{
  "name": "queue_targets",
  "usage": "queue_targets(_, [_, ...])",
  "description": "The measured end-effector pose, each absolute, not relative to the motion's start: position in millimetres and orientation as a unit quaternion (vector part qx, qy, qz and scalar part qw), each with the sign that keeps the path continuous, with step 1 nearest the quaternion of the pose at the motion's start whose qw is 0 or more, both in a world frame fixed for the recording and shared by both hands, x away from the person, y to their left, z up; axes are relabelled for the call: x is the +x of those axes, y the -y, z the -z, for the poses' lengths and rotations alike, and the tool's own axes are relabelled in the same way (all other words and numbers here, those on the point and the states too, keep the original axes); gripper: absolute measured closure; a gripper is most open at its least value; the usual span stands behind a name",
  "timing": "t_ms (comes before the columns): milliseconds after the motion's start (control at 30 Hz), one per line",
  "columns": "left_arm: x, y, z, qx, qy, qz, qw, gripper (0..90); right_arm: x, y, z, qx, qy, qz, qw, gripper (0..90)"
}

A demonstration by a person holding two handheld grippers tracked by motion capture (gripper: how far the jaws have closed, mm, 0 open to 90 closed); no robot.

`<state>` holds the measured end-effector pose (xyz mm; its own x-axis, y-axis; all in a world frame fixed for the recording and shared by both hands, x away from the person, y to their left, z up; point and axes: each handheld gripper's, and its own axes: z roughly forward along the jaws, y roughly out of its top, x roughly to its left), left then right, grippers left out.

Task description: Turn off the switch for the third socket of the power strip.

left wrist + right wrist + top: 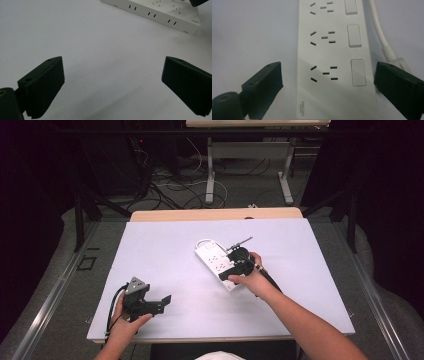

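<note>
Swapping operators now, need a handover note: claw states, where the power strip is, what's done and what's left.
Right claw: open, jaws straddling the near end of the white plastic power strip, not pressing on it.
Left claw: open, nothing between the jaws, held low over the white table sheet, apart from the strip.
Strip: flat, right of centre, sockets up, nothing plugged in; white cable runs along one side.
Done: strip bracketed.
Left: probably close on it and move it.

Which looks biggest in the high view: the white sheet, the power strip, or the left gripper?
1. White sheet, by far the largest.
2. Power strip.
3. Left gripper, close to the strip in size and nearer the camera, so this order is unsure.
</note>
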<state>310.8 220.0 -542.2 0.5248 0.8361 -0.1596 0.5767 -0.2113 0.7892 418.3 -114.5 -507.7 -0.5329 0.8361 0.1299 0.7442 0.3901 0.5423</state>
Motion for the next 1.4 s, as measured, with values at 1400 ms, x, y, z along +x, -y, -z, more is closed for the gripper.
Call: queue_targets(1400, [310.7,-223.9,541.1,0.753,-0.472,-0.163,0.429,0.2,386.1,141.4,471.6,0.430,-0.815,-0.355,0.159,0.0])
